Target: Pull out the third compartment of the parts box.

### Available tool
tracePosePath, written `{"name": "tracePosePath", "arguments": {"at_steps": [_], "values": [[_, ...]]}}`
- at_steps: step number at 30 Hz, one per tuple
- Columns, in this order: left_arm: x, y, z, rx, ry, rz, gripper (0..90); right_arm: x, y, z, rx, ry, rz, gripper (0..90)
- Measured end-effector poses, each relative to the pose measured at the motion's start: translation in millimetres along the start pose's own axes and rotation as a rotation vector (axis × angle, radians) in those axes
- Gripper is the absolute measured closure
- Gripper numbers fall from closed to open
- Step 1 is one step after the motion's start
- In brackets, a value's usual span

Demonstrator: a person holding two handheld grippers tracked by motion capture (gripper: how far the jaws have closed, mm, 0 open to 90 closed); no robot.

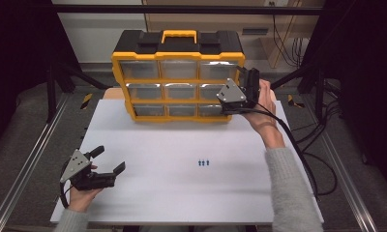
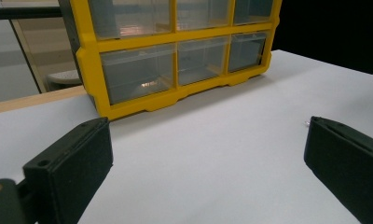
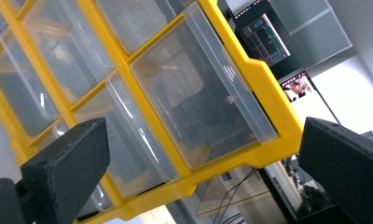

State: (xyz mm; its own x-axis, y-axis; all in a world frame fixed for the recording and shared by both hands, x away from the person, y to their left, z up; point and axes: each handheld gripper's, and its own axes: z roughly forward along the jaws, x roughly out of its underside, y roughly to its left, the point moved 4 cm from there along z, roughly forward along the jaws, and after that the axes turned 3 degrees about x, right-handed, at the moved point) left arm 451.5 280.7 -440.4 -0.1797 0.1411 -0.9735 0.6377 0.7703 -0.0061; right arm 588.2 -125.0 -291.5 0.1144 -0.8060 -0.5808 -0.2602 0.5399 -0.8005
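Right now, right gripper (image 1: 243, 77) up at the yellow drawer organizer (image 1: 178, 82), left gripper (image 1: 108, 160) idle low on the table.

Right gripper's jaws spread wide, holding nothing, facing the upper right clear drawer (image 3: 201, 88) at the cabinet's right edge; no contact seen. Left gripper also wide apart, empty, resting near the white table's (image 1: 182, 193) front left corner, well apart from the organizer at the table's far edge. Small blue bits (image 1: 204, 163) lie mid-table.
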Motion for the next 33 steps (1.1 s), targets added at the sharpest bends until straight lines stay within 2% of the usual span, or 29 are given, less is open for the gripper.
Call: {"name": "tracePosePath", "arguments": {"at_steps": [3,6,9,11,14,18,19,22,27,33], "values": [[0.0,-0.1,0.1,0.000,0.000,-0.002,0.7,-2.4,0.4,2.9,0.000,0.009,-0.022,3.1],[0.1,0.0,0.0,0.000,0.000,-0.002,0.7,-5.6,1.4,6.8,0.019,-0.002,-0.037,3.6],[-0.1,0.0,-0.1,0.000,0.000,0.001,0.7,-8.4,2.9,11.3,0.033,-0.005,-0.078,4.4],[-0.3,-0.1,-0.1,0.000,-0.001,0.002,0.7,-9.6,3.0,13.6,0.048,-0.012,-0.088,4.8],[-0.4,-0.1,-0.3,0.000,-0.001,0.002,0.7,-10.8,3.0,15.1,0.045,-0.007,-0.082,5.3],[-0.5,0.2,-0.6,-0.001,-0.002,0.002,0.7,-12.5,2.8,19.5,0.057,-0.003,-0.109,5.6],[-0.4,0.3,-0.6,-0.001,-0.002,0.001,0.7,-13.9,2.6,21.8,0.068,-0.011,-0.134,6.5],[-0.4,0.5,-0.7,-0.001,-0.002,0.000,0.7,-14.5,3.2,23.7,0.082,-0.022,-0.142,7.6],[0.0,0.3,-0.1,0.001,-0.001,-0.001,0.7,-15.2,3.9,30.7,0.110,-0.031,-0.184,9.0],[0.6,0.6,0.5,0.000,0.003,0.000,0.7,-16.7,3.5,36.3,0.117,-0.028,-0.207,10.7]]}}
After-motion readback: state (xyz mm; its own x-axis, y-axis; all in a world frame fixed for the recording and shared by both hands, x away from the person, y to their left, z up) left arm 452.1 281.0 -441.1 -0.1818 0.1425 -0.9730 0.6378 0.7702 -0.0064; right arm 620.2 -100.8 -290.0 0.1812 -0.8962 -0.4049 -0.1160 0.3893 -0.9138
